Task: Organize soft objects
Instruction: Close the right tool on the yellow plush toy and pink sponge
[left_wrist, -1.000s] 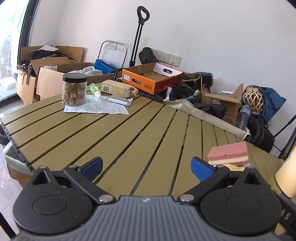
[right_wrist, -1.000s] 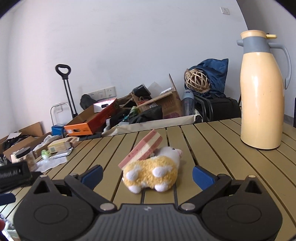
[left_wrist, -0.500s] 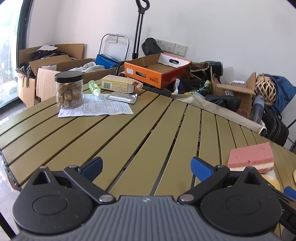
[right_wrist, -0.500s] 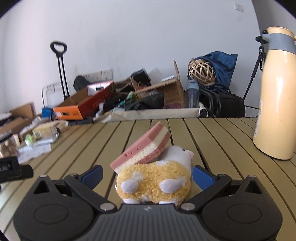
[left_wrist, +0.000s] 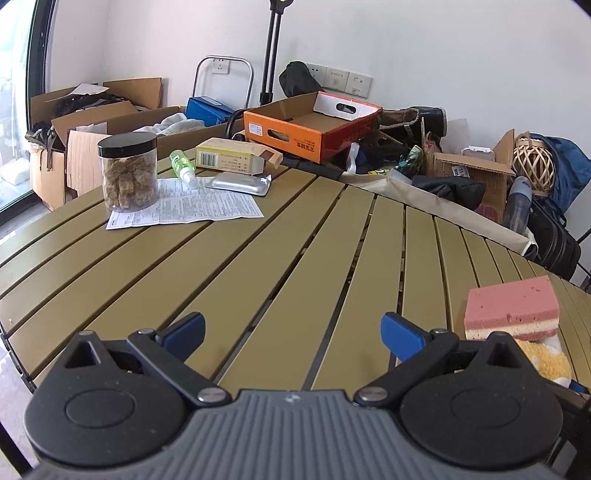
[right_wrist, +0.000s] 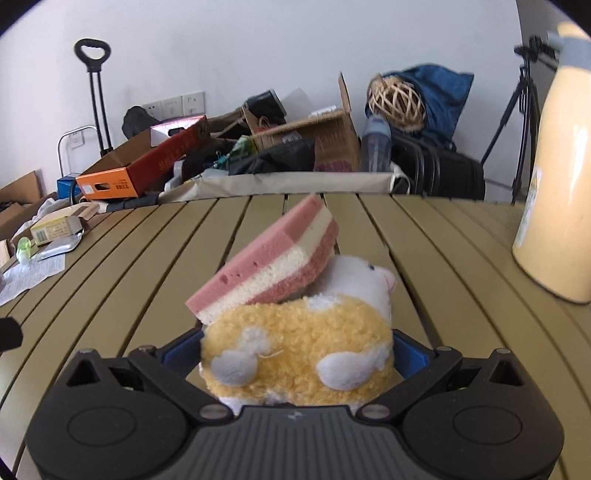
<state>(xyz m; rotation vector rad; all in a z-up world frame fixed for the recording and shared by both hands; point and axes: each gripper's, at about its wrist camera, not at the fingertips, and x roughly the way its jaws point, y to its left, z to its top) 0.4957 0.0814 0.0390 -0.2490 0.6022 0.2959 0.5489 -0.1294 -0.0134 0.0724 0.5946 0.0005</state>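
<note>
The right gripper (right_wrist: 295, 354) sits low over the slatted table (right_wrist: 443, 240) with its blue fingers (right_wrist: 410, 356) spread wide on either side of a yellow and white plush toy (right_wrist: 295, 350). The toy fills the gap between them; whether the pads touch its fur cannot be told. The toy lies on the table, its white head pointing away and to the right. A pink and cream sponge (right_wrist: 269, 262) leans tilted on the toy's back, its far end raised. A cream thermos (right_wrist: 554, 192) stands well apart at the right.

The left gripper (left_wrist: 293, 334) hovers over bare slats with its jaws wide and nothing between them. From its view the sponge (left_wrist: 511, 308) shows at the right edge, resting on the plush toy (left_wrist: 543, 363), which is mostly hidden behind the gripper body. At the far left of the table (left_wrist: 258, 258) a jar (left_wrist: 127, 171) with a black lid stands on a printed paper sheet (left_wrist: 188, 208), near a small green bottle (left_wrist: 181, 164), a yellow carton (left_wrist: 232, 157) and a foil packet (left_wrist: 240, 182).
</note>
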